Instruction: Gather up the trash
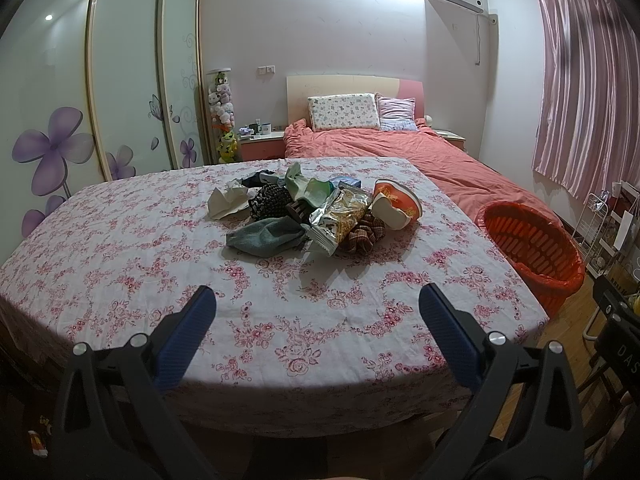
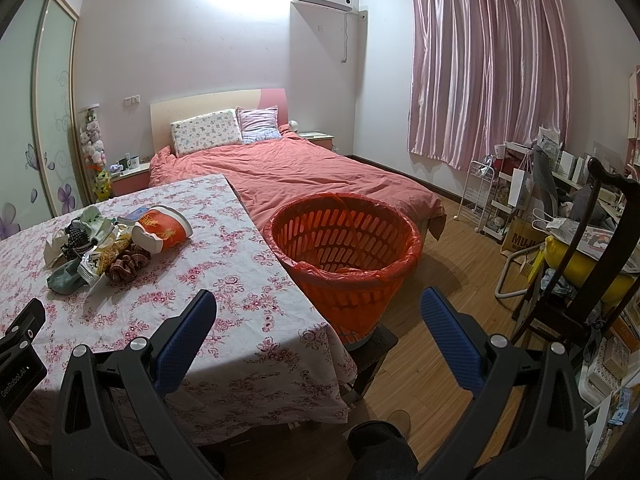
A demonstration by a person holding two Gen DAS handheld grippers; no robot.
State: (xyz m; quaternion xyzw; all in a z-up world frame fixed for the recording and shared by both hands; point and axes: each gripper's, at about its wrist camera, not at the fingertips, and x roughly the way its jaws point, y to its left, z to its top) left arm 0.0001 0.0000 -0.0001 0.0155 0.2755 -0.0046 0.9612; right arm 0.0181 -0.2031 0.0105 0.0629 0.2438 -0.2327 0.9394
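A pile lies mid-table on the floral tablecloth (image 1: 120, 264). In it are a crushed red paper cup (image 1: 398, 202), a shiny snack wrapper (image 1: 340, 216), crumpled white paper (image 1: 226, 202), a grey sock (image 1: 266, 236), a plaid scrunchie (image 1: 366, 236) and a black mesh item (image 1: 270, 200). My left gripper (image 1: 318, 306) is open and holds nothing, short of the pile over the table's near part. An orange basket (image 2: 344, 248) lined with a red bag stands off the table's right edge. Just before the basket, my right gripper (image 2: 318, 306) is open and holds nothing. The red cup (image 2: 164, 232) shows to its left.
A bed with a coral duvet (image 2: 300, 176) lies behind the table and the basket (image 1: 528, 248). The basket rests on a dark stool (image 2: 376, 344). A wooden chair (image 2: 592, 260), a white cart (image 2: 480, 200) and clutter fill the right side. Sliding wardrobe doors (image 1: 128, 80) line the left wall.
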